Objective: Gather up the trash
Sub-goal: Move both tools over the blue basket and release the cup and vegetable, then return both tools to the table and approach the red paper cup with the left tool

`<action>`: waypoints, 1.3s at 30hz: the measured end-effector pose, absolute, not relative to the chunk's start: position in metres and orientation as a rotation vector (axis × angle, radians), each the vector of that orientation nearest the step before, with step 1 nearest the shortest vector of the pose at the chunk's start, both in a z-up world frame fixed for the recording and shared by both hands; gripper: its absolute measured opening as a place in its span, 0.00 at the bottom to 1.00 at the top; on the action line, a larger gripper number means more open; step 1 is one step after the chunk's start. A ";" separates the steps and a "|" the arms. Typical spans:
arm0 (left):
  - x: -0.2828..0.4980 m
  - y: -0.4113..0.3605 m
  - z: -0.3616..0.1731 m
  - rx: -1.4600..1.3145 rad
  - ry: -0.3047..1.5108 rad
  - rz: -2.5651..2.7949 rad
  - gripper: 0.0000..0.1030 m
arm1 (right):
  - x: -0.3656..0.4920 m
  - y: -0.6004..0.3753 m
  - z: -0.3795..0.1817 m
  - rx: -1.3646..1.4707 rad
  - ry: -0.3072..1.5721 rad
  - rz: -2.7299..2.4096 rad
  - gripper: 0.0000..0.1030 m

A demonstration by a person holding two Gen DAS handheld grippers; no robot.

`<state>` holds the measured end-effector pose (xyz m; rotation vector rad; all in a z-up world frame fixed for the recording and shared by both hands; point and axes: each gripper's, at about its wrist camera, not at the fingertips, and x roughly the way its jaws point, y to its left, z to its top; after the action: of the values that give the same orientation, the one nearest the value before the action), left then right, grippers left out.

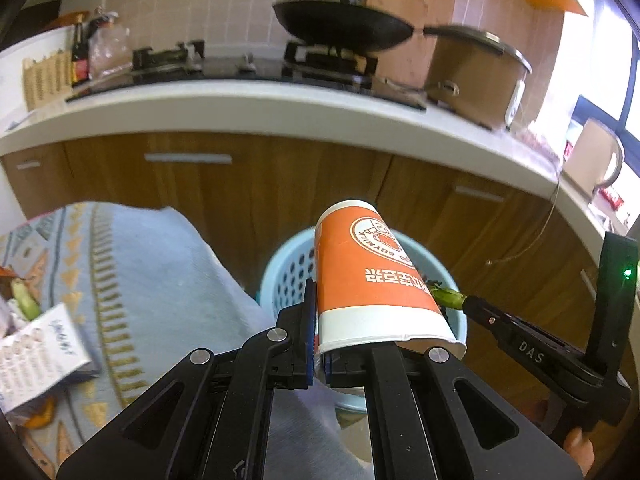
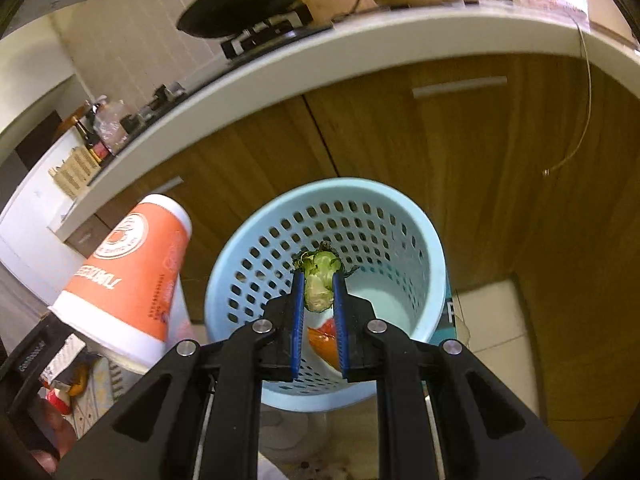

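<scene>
At left of the right wrist view, left gripper (image 2: pixel 120 354) is clamping an upturned orange paper cup (image 2: pixel 132 276) by its rim; centre frame, right gripper (image 2: pixel 318 300) is pinching a green veg scrap (image 2: pixel 319 280) over the blue perforated basket (image 2: pixel 424 248) w/ an orange scrap (image 2: pixel 322 340) inside.

One cup (image 1: pixel 368 276), one basket (image 2: pixel 416 236)

The blue basket's (image 2: pixel 416 216) mouth lies open below, flanked by an orange cup (image 2: pixel 132 276) left, cabinet doors (image 2: pixel 400 132) behind.
</scene>
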<state>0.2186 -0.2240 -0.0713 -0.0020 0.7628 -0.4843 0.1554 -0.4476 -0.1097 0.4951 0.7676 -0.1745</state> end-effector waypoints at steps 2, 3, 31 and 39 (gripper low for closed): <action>0.224 -0.231 -0.081 0.009 0.792 -0.494 0.01 | 0.157 -0.450 -0.117 0.503 0.784 -0.179 0.11; 0.226 -0.235 -0.086 0.017 0.808 -0.497 0.02 | 0.158 -0.452 -0.120 0.508 0.792 -0.182 0.11; 0.202 -0.192 -0.084 -0.020 0.809 -0.462 0.57 | 0.154 -0.420 -0.098 0.467 0.767 -0.109 0.40; 0.173 -0.138 -0.056 -0.077 0.720 -0.392 0.57 | 0.153 -0.376 -0.074 0.410 0.733 -0.019 0.40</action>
<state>0.1733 -0.1384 -0.0563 -0.0767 0.7198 -0.3917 0.1527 -0.3758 -0.0736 0.4103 0.7334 -0.0191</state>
